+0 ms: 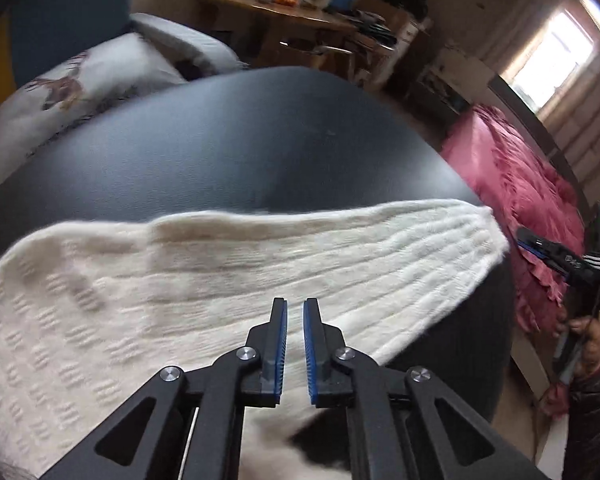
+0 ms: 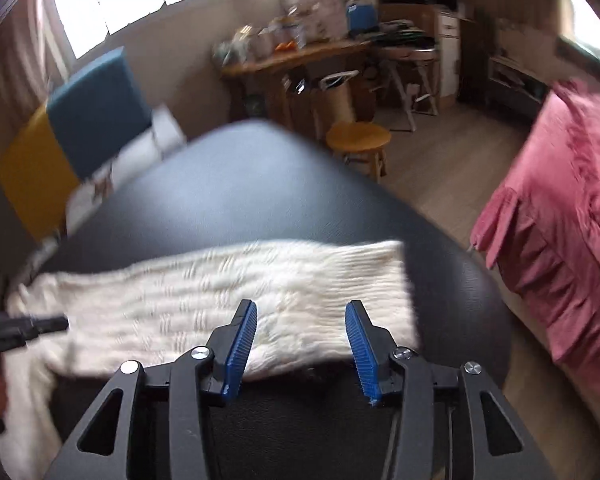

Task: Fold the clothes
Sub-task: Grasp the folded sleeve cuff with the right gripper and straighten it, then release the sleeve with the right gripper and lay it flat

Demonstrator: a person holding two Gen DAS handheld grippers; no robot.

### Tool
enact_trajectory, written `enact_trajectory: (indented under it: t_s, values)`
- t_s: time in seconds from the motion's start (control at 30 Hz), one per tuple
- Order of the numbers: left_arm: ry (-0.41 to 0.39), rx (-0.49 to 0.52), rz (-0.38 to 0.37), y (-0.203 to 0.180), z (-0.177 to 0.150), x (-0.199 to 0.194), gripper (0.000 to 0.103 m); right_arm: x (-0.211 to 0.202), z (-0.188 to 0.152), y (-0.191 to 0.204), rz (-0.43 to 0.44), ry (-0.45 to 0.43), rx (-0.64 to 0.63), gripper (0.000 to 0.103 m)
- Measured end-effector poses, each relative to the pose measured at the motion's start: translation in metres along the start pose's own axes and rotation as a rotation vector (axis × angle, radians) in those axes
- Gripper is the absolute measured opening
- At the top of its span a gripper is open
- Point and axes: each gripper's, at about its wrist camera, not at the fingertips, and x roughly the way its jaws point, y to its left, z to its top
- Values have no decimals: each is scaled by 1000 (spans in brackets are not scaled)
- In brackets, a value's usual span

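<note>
A cream knit garment lies flat in a long band across the black padded table. My left gripper hovers over the garment's near part; its blue pads stand a narrow slit apart with nothing between them. It also shows at the left edge of the right wrist view as a dark tip over the garment's left end. My right gripper is open over the garment's near edge toward its right end, holding nothing. From the left wrist view the right gripper sits beyond the garment's right end.
A pink ruffled bedspread lies close to the table's right side. A round wooden stool stands behind the table. A cluttered wooden desk is at the back. A sofa with blue and yellow cushions sits left.
</note>
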Motion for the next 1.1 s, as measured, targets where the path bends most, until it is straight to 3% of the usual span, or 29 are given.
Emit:
enact_trajectory:
  t_s: [0.1,0.2,0.33,0.47,0.53,0.6,0.7,0.77,0.87,0.97,1.1]
  values:
    - [-22,-60,27,25,1,-2,9,2,5,-27,73,69,125,58]
    - [-18,-100,39,37,-7,3,11,11,-8,-35,137,141,217,58]
    - [-9,-63,56,31,-17,19,12,21,-23,-22,124,137,235,58]
    - [-22,-28,71,21,-21,26,13,33,-12,-6,-18,39,186,55]
    - [-25,-45,52,24,-21,27,13,42,-5,8,-188,24,57,30]
    - [-26,-70,30,32,-22,27,13,51,-3,26,-362,8,-125,35]
    - [-23,-93,9,38,-21,23,13,52,-1,31,-434,18,-188,54]
    - [-39,-122,-16,45,-17,16,13,43,3,21,-430,27,-152,61]
    - [-104,-172,-53,59,-9,-1,13,14,8,10,-417,-13,-116,63]
    - [-132,-167,-32,69,3,-9,13,-1,16,37,-254,-42,-153,68]
    - [-126,-96,2,72,14,-3,13,17,15,109,-17,12,-259,71]
